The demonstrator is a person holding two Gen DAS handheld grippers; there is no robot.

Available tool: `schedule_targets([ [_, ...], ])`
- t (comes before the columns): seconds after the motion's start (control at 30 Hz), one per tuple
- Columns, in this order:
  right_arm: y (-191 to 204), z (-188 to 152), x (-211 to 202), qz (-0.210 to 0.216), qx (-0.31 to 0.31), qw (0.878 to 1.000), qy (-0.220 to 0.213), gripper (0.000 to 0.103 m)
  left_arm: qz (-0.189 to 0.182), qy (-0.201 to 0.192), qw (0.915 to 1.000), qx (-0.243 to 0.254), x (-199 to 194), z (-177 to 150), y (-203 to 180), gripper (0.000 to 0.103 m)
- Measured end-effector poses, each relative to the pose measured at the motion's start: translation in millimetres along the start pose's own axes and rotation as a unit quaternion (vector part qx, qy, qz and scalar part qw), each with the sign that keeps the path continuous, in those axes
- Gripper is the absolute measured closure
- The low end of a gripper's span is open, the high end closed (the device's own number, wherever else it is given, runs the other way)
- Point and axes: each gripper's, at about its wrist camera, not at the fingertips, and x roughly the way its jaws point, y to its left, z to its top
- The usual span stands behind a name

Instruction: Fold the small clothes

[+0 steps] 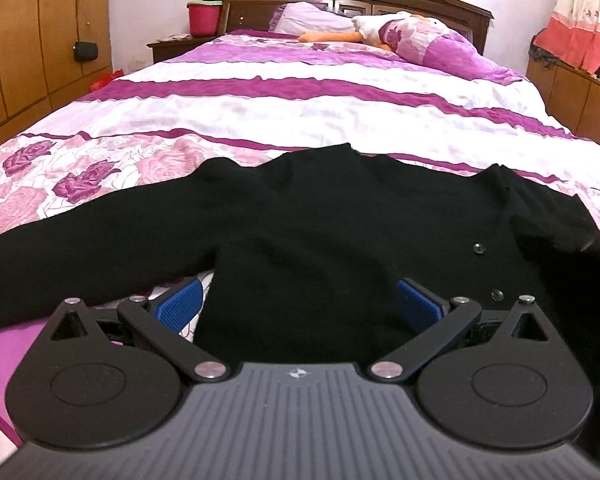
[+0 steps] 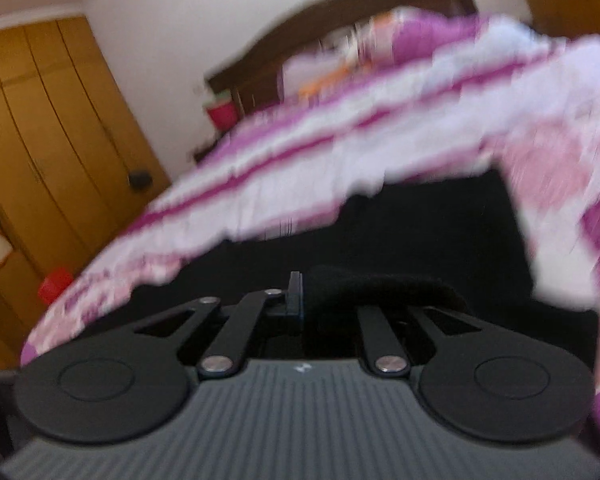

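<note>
1. Left wrist view: you are holding the left claw (image 1: 298, 304) low at the near hem of the cardigan (image 1: 320, 232), with its blue pads (image 1: 182, 306) spread wide and released. The hem is sitting between them, but neither pad is pressing the cloth. That placement is probably readying a pinch on the bottom edge.

2. The cardigan is lying spread on the bed (image 1: 260, 120), one sleeve (image 1: 60, 256) stretched out to the left and the buttons (image 1: 478, 249) facing up toward the right. Laid flat like this, it is giving you clear edges to fold along. The far right side of the garment is looking rumpled and partly raised.

3. Right wrist view: the picture is badly blurred and tilted. The right claw (image 2: 312, 304) is clenched on a bunched piece of the cardigan (image 2: 380, 292), likely its right sleeve or edge, though you cannot tell which part from here. The rest of the black cloth is lying on the bed (image 2: 300, 152) beneath.

4. Judging from this, you are carrying that side inward for a first fold, while the left claw is waiting at the hem.
</note>
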Motion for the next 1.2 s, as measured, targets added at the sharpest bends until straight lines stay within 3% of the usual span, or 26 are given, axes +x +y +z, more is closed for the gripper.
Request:
schedule_targets([
  [0.1,11.7,-18.8,12.8,-0.017,-0.007,0.999,0.044,0.093,0.002,-0.006,1.0000,0.006,0.9,-1.1,-2.4,0.000],
  [0.2,24.9,-29.6,0.0,-0.033,-0.023,0.998,0.049,0.090,-0.002,-0.015,0.9998,0.016,1.7,-1.3,-8.9,0.000],
  [0.3,25.5,-29.8,-16.2,-0.027,-0.014,0.998,0.061,0.066,-0.014,-0.023,0.9992,0.029,-0.2,0.8,-20.2,0.000],
  [0.33,25.0,-29.0,-23.6,-0.023,-0.008,0.998,0.064,0.062,-0.018,-0.026,0.9989,0.034,-1.3,2.0,-25.1,0.000],
  [0.57,7.3,-29.8,-82.0,-0.040,0.017,0.998,0.054,0.062,-0.073,-0.038,0.9928,0.087,-11.7,10.3,-78.6,0.000],
  [0.7,-16.0,-34.6,-104.1,-0.117,0.019,0.993,0.022,0.060,-0.109,-0.032,0.9868,0.115,-17.2,8.0,-121.4,0.000],
  [0.77,-33.8,-36.0,-109.8,-0.136,0.038,0.990,0.014,0.060,-0.121,-0.028,0.9836,0.132,-18.3,4.7,-143.6,0.000],
  [0.93,-81.9,-35.0,-123.9,-0.100,0.136,0.986,-0.004,0.060,-0.152,-0.021,0.9737,0.168,-23.1,-9.6,-196.3,0.000],
  [1.2,-125.9,-33.2,-125.3,-0.066,0.204,0.977,-0.013,0.059,-0.207,-0.018,0.9459,0.249,-26.8,-46.4,-269.9,0.005],
])
